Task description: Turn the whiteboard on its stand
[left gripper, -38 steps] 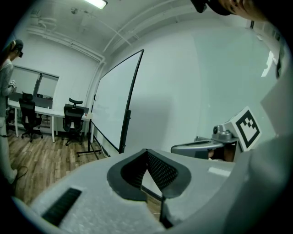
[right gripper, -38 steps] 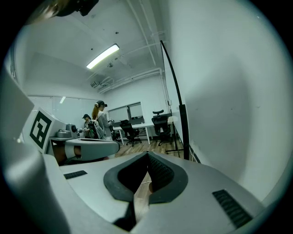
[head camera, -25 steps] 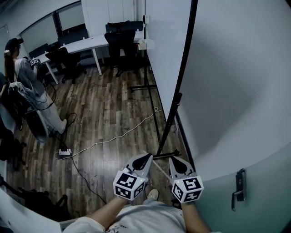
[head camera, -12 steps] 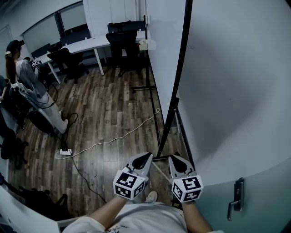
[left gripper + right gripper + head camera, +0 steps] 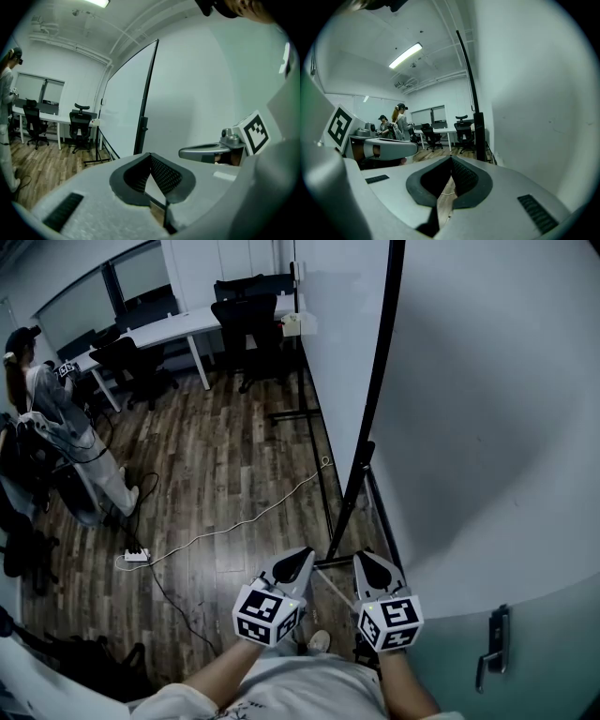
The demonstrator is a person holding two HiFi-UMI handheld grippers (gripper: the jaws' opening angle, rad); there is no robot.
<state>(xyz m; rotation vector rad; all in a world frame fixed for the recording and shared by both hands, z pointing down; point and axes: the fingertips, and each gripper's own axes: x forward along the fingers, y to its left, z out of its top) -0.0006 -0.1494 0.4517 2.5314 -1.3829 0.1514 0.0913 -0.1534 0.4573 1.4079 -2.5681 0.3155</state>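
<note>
Wood-plank floor [image 5: 225, 456], dark and streaked, fills most of the head view; on it we list a white cable [image 5: 234, 526] running to a power strip [image 5: 136, 556]. Item of the task: the whiteboard [image 5: 336, 343], upright at upper centre and seen nearly edge-on, with the near black upright [image 5: 373, 409] of its stand slanting down to a foot bar on the floor. To its right we note a pale wall [image 5: 497, 409] and, lower, a door handle [image 5: 494, 645]. At bottom centre we hold the left hand-held gripper [image 5: 298, 563] and the right hand-held gripper [image 5: 372, 565] side by side, tips towards the foot bar, both apart from the whiteboard. Far left: a standing person [image 5: 47, 399]; at the back, a white tabletop [image 5: 178, 329] with office chairs [image 5: 244, 320]. In the left gripper view we record its jaws closed tip to tip with nothing between them, the whiteboard rising beyond them at centre left and the right hand-held gripper alongside at the right. In the right gripper view we record jaws likewise closed and empty, the black upright straight ahead, the wall filling the right side, a lit ceiling lamp [image 5: 405, 55] above, and two people [image 5: 401, 122] at the left in the distance.
</note>
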